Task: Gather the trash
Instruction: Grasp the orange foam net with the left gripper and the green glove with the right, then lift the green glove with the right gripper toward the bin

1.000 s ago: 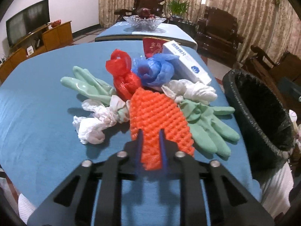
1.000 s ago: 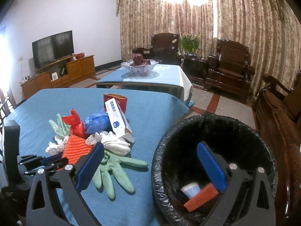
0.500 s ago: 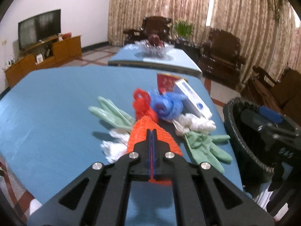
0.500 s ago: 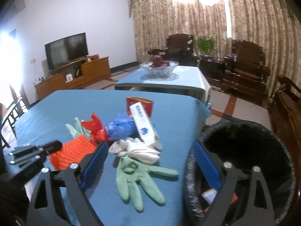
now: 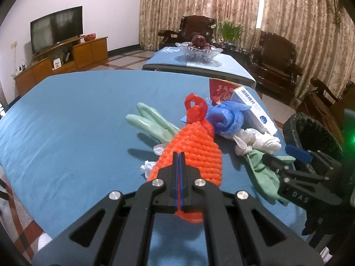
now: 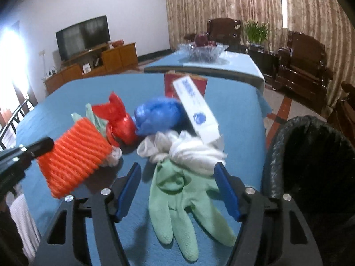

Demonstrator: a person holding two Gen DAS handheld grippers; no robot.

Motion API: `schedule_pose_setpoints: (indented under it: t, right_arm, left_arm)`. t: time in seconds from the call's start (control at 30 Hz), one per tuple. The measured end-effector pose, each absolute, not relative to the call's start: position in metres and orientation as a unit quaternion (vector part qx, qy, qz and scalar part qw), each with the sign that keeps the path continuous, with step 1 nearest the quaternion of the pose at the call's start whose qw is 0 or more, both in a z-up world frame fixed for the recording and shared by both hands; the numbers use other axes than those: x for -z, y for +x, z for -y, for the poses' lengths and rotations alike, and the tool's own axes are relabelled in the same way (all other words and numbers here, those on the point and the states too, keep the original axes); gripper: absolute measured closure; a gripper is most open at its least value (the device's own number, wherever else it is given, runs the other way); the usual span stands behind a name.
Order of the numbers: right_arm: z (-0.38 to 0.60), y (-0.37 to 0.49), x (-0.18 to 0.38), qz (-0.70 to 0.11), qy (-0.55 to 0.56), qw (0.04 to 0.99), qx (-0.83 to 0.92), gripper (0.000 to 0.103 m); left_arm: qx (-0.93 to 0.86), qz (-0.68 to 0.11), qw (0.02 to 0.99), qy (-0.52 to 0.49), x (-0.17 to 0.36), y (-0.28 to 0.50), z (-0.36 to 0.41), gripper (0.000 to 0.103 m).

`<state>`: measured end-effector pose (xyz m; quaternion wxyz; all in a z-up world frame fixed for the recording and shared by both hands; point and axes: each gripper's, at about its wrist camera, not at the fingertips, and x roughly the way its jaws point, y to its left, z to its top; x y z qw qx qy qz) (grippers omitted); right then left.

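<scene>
Your left gripper [image 5: 179,161] pinches the orange foam fruit net [image 5: 195,153], raised clear for binning; your right gripper [image 6: 177,186], jaws closing, straddles the pale green rubber glove [image 6: 177,201] on the worktop [image 5: 77,115].

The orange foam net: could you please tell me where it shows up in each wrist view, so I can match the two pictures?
Left wrist view: the orange foam net sits at centre, lower middle, pinched in the shut left gripper.
Right wrist view: it is at the left, mid-height, lifted at the left gripper's tip.
Shared landmark: the white box, leaning just beyond the blue bag.
</scene>
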<state>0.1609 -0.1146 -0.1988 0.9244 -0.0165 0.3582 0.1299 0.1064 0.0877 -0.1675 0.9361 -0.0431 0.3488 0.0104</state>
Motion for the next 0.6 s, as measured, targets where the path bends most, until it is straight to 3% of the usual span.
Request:
schedule_pose_setpoints:
  t: [0.27,0.37,0.43,0.57,0.6]
  right_arm:
    - [0.114,0.175,0.220,-0.401,-0.020,0.908,-0.120,0.037]
    - [0.115,0.179,0.222,-0.411,-0.018,0.904,-0.120,0.050]
    - [0.119,0.180,0.222,-0.412,-0.008,0.901,-0.133,0.071]
    - [0.120,0.172,0.212,-0.404,-0.012,0.900,-0.162,0.091]
    - [0.120,0.168,0.206,-0.398,-0.009,0.902,-0.167,0.091]
  left_arm:
    - [-0.008,-0.357,0.933,-0.049,0.176,0.109,-0.089,0.103]
    - [-0.007,-0.360,0.932,-0.050,0.178,0.109,-0.089,0.103]
    - [-0.006,-0.361,0.931,-0.051,0.179,0.111,-0.088,0.103]
    - [-0.002,-0.359,0.932,-0.048,0.176,0.110,-0.084,0.103]
    - [-0.002,-0.359,0.932,-0.048,0.176,0.110,-0.083,0.103]
